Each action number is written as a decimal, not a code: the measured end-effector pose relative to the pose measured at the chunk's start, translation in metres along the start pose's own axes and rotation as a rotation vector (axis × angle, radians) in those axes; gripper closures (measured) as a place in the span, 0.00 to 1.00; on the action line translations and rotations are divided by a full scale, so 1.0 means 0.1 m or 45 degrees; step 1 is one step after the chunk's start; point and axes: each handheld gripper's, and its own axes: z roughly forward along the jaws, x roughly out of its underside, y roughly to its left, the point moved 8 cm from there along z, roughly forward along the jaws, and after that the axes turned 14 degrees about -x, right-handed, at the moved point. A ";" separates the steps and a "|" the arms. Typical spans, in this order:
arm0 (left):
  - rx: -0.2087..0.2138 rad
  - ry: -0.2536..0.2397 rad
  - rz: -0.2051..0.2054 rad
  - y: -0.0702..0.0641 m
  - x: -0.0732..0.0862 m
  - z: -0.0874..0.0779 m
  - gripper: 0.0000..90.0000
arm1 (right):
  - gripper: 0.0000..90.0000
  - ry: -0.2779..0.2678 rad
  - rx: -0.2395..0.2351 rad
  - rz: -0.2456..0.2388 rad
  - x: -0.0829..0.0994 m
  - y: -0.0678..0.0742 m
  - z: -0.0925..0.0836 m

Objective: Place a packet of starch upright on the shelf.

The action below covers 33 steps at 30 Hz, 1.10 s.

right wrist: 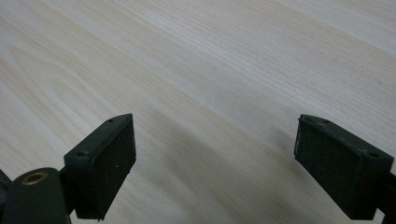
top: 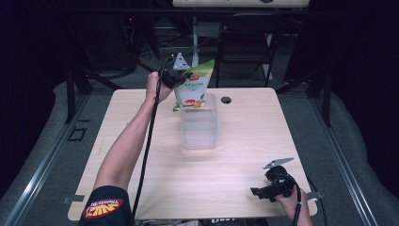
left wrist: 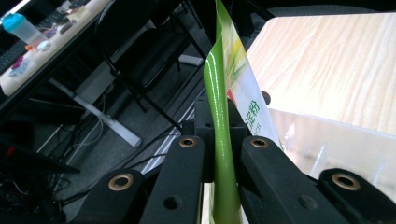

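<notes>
Pinching the bag [top: 194, 85] by its thin top edge, the left tongs [top: 181, 75] hold it over the far end of the clear box [top: 199, 127], near the bench's far edge. The bag could slip or snag the box rim. The right tongs [right wrist: 215, 163] gape empty above the near right corner.

pouch [left wrist: 223, 140] base cut off below, print too small — container [top: 199, 127] hides its foot

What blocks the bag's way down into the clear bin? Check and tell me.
Nothing visible does. The left tongs hold the bag by its top edge, its lower end at the far rim of the open bin. The bin looks empty.
</notes>
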 end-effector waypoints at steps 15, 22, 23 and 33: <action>0.036 -0.028 -0.040 -0.20 0.05 0.26 0.99 | 0.14 0.001 -0.003 0.001 0.00 0.01 0.00; 0.051 -0.025 -0.088 -0.22 0.15 0.32 0.99 | 0.14 0.005 -0.003 0.000 0.00 0.01 0.00; 0.052 -0.030 -0.093 -0.23 0.15 0.33 0.99 | 0.14 0.004 -0.003 0.000 0.00 0.01 0.00; 0.098 0.011 -0.111 -0.31 0.22 0.40 0.99 | 0.14 0.001 -0.003 -0.001 0.01 0.01 0.01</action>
